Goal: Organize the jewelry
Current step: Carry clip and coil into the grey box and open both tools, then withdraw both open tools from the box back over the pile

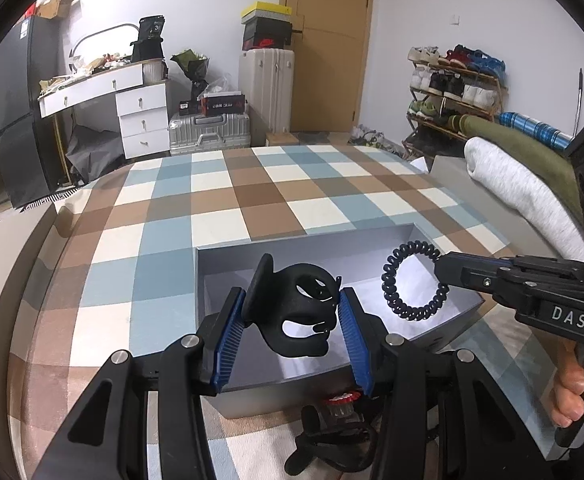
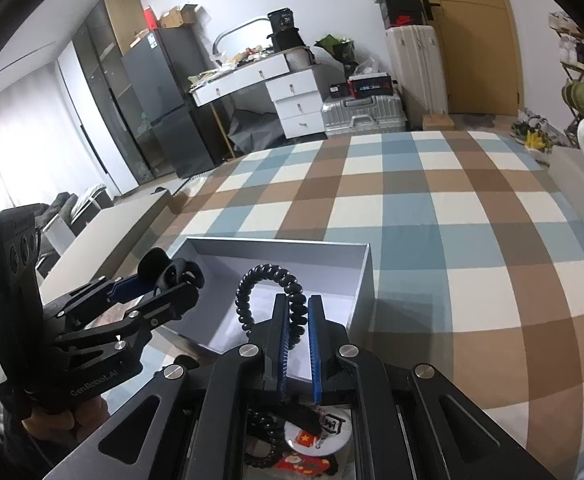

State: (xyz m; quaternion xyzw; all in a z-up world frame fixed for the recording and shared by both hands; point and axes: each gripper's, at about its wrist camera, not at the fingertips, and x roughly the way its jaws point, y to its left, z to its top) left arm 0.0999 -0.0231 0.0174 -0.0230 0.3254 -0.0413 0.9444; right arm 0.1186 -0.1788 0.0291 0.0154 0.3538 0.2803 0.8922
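While both grippers hover above the grey box [image 1: 212, 276], we carry one piece each toward it. Nearest us, below the grippers, more pieces wait by the box's near edge: a red-and-white trinket [image 1: 341, 400] w/ black items around it, and a round badge [image 2: 315, 434].

L gripper [image 1: 292, 320]: blue pads clamped on a black claw clip [image 1: 292, 312], jaws part-way apart b/c the clip fills them. It hangs over the box's near-left corner. R gripper [image 2: 295, 332]: jaws pinched tight on one side of a black spiral hair tie [image 2: 270, 280], the loop sticking up and fwd over the box interior, approx. mid-box.

Judged step: drop both pieces inside. To do it well, we should lower each gripper until its piece is inside the walls before letting go; the tie is springy and may bounce or roll out if released high. We'd set the clip toward the left wall and the tie toward the right wall, so they lie apart. Open one gripper at a time, keeping the two bodies clear of each other.

Beyond the far wall of the box, the checked cloth [image 2: 431, 208] is bare to its far edge.
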